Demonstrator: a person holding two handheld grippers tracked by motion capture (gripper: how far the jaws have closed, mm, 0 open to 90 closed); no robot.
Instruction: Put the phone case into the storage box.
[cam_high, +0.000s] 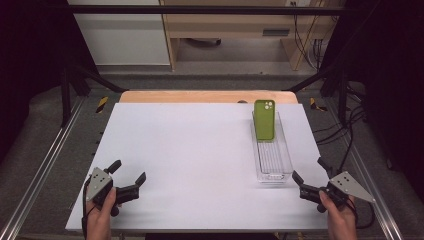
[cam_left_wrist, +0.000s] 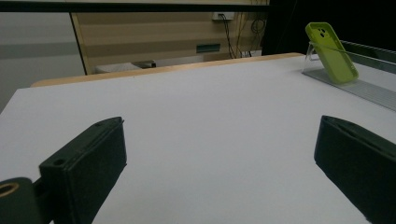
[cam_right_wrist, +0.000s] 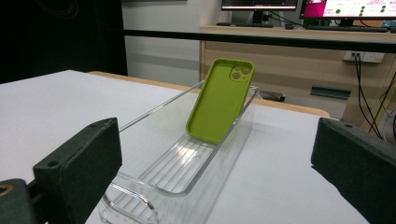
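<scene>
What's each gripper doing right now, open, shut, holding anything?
Left gripper: open, holding nothing, over the white table.
Right gripper: open, holding nothing, beside the clear tray.

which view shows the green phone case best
The right gripper view: the green phone case is close and large, leaning against the clear tray's far end. The high view shows it small; the left gripper view shows it far off at an angle.

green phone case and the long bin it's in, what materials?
Phone case: looks like silicone or soft rubber, matte lime green with no glare and rounded moulded edges; could be matte plastic. Bin: clear hard plastic, probably acrylic, since the table shows through its walls, and its ribbed floor throws sharp glossy reflections.
</scene>
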